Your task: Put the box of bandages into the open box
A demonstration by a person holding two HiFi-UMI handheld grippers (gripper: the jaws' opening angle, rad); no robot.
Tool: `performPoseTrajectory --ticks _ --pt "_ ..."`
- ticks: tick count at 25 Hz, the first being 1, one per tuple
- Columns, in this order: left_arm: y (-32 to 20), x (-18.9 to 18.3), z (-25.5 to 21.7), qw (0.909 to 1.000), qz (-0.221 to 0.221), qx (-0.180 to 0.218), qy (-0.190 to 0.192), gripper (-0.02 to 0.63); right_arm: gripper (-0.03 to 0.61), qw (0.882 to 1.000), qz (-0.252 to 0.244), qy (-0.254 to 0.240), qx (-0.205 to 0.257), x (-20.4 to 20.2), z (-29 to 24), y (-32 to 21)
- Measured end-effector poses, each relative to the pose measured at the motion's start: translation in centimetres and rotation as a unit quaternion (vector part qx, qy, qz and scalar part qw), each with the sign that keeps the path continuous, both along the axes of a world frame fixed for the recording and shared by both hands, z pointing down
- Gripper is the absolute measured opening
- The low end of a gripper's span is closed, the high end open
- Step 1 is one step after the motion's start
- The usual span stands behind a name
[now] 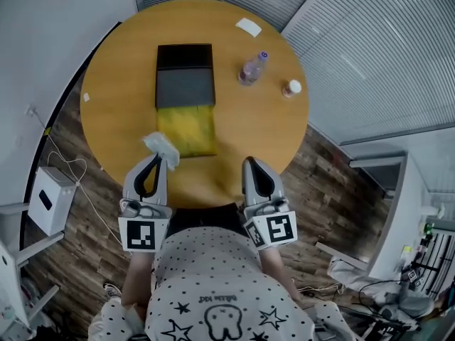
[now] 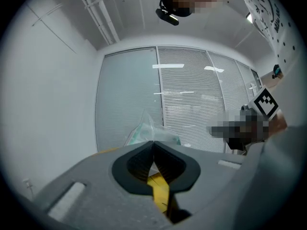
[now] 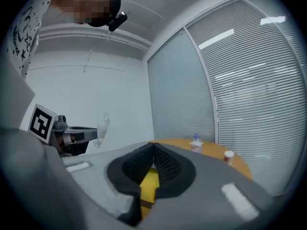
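- A white boxy unit [image 1: 48,199] is sitting on the wood floor off the table's left side, with cables trailing beside it.
- The left gripper [image 1: 158,159] is reaching over the near left part of the round wooden table [image 1: 121,62]; its jaws are pressing together on a crinkled clear bandage packet [image 1: 162,146]; in the left gripper view the packet [image 2: 151,131], pale green and white inside, is sticking out past the closed jaw tips of the left gripper [image 2: 152,145].
- The packet is hovering at the near left corner of the yellow panel [image 1: 186,130], outside the open box [image 1: 185,84]; whether it is touching the panel cannot be told.
- The open box is lying near the table's middle, showing a grey inside, with a black flap at its far end and the yellow panel lying just in front of it.
- The right gripper [image 1: 250,162] is hanging over the near table edge, right of the yellow panel; its jaws are meeting at the tips with nothing between them, as the right gripper view shows [image 3: 153,145].
- A clear water bottle [image 1: 252,68] is standing right of the box; a small white bottle [image 1: 291,88] is standing further right, near the table's edge; a white card [image 1: 248,27] is lying at the far edge.
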State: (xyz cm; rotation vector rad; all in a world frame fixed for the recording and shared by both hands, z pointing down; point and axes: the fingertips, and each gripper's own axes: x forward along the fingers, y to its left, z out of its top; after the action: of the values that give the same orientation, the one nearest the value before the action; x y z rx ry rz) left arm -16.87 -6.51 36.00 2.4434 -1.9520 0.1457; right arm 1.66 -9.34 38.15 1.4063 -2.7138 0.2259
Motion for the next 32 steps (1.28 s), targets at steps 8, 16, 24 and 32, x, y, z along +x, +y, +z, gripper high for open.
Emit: performPoseTrajectory --ticks 8,16,24,32 --pt "-1.7 0.8 -0.1 0.9994 -0.03 -0.008 -0.016 0.012 0.004 0.999 -0.033 -0.006 -0.018 0.8 0.7 -2.4" --pt "-1.0 0.0 -0.5 0.9971 -0.062 -0.023 -0.036 0.012 0.005 0.998 -0.064 -0.012 -0.017 -0.1 0.3 -4.0" --pt "-2.6 -1.2 -0.7 0.9955 -0.083 -0.023 -0.04 0.012 0.005 0.997 -0.07 -0.013 -0.019 -0.7 0.4 -6.0" --pt "-3.0 -1.6 -0.6 0.9947 -0.092 -0.028 -0.036 0.012 0.005 0.998 -0.065 -0.008 -0.019 -0.2 0.5 -6.6"
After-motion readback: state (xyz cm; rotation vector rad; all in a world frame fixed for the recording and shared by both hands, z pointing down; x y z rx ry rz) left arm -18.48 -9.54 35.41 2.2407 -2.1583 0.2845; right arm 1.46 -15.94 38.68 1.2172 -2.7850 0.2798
